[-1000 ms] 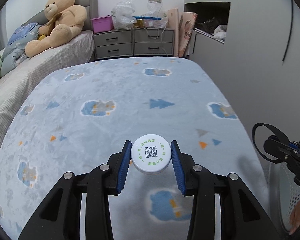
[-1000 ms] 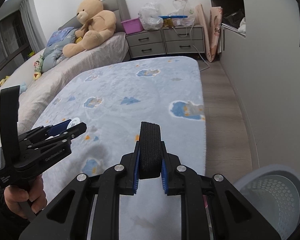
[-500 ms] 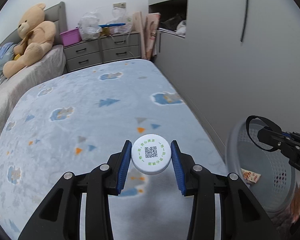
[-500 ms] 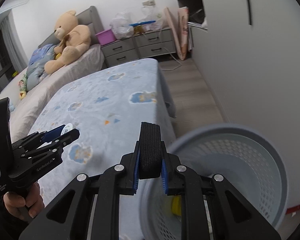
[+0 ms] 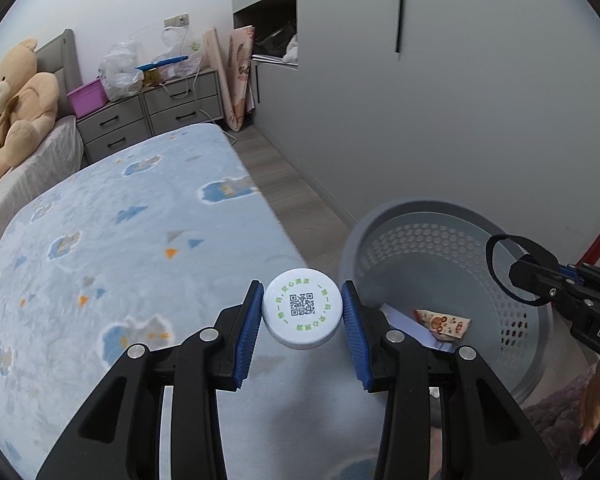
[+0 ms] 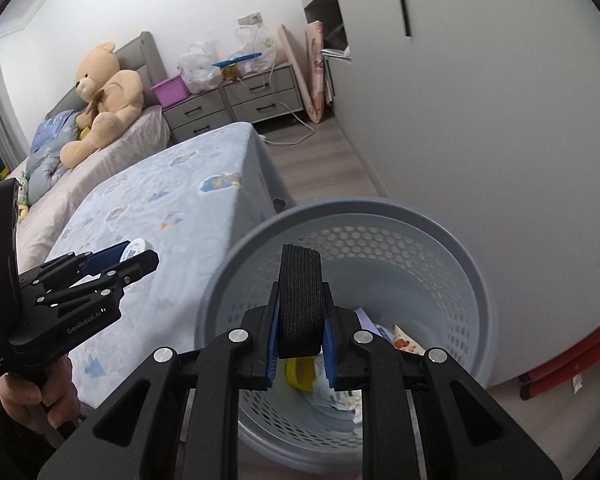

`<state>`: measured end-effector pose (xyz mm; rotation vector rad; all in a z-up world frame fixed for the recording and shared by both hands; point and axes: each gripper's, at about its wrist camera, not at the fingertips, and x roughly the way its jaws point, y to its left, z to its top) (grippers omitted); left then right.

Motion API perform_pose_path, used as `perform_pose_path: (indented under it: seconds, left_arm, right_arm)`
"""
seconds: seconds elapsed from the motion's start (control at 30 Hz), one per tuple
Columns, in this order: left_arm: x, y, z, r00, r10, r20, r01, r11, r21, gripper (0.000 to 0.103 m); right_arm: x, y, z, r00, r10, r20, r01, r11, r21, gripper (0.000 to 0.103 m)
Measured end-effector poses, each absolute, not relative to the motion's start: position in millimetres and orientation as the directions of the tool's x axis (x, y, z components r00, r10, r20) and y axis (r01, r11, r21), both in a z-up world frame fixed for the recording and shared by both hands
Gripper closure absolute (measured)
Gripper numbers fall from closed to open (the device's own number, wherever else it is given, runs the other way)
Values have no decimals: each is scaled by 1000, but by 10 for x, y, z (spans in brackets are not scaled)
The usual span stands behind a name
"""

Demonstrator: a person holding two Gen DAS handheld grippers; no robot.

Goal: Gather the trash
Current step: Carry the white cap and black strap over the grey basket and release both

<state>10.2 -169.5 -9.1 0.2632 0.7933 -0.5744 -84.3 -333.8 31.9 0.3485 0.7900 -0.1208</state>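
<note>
Step in hand: carrying two pieces of trash to the grey perforated basket [image 6: 452, 240] on the floor beside the bed [image 5: 120, 240], judged from where both grippers point.
Right gripper [image 6: 300, 344]: clamped narrow on a black ribbed band [image 6: 301, 300], held upright between the blue pads; in its own view it hangs over the basket's mouth.
Left gripper [image 5: 302, 320]: closed on a white round cap [image 5: 302, 308] with green print and a code square, pinched by its rim; it sits over the bed's edge, the basket just to its right.
Basket contents: a printed wrapper [image 5: 442, 322], white paper and a yellow roll [image 6: 300, 372] lie on the bottom.
Release order: the right looks ready to let go first, since the band is already above the opening.
Left approach: I would bring the cap across the near rim before opening, or it may land on the blanket or floor.
Clearance: the grippers are near each other at the basket; keep them apart while opening.
Risk: the band may cling to the pads, so open fully.
</note>
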Motion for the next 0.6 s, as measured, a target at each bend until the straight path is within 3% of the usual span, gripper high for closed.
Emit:
perform_pose_path:
  seconds: [0.6]
  left_arm:
    - [116,-2357,-176,523,-406,-749,646,762,38,64]
  right_arm:
    - [-942,-3721,157,682,-10,-731,329,897,295,83]
